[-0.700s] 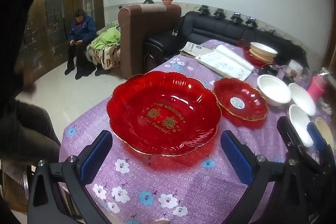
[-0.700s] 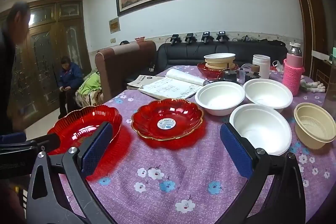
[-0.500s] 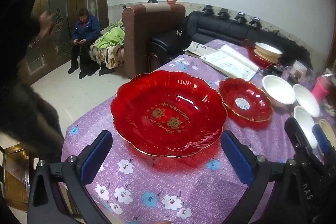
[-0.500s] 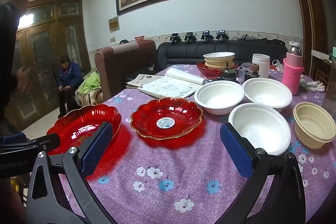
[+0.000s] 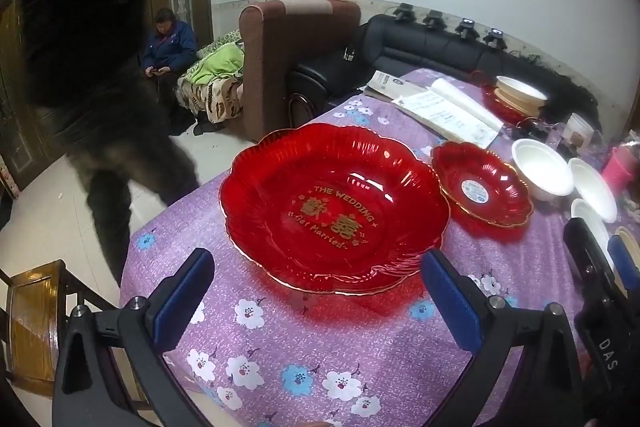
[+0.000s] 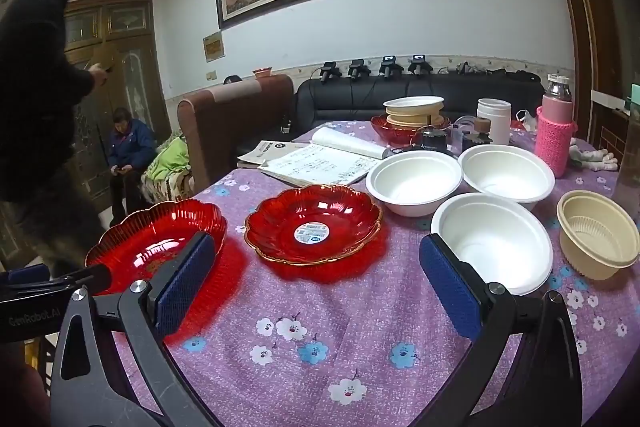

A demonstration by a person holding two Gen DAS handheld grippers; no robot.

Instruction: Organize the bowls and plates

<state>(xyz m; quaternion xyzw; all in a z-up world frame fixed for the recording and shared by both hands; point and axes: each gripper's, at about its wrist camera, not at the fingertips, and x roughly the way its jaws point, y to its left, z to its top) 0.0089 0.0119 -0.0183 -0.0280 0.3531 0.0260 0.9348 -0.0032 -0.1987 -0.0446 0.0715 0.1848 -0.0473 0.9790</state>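
The large red wedding plate [image 5: 334, 211] sits near the table [image 5: 360, 367] edge; a clumsy nudge from the left claw [image 5: 316, 291] could slide it off. The smaller red plate [image 6: 314, 223] and white bowls [image 6: 494, 241] lie ahead of the right claw [image 6: 316, 275]. Both claws gape empty. Purple floral cloth; sofa [image 6: 400, 99] behind.
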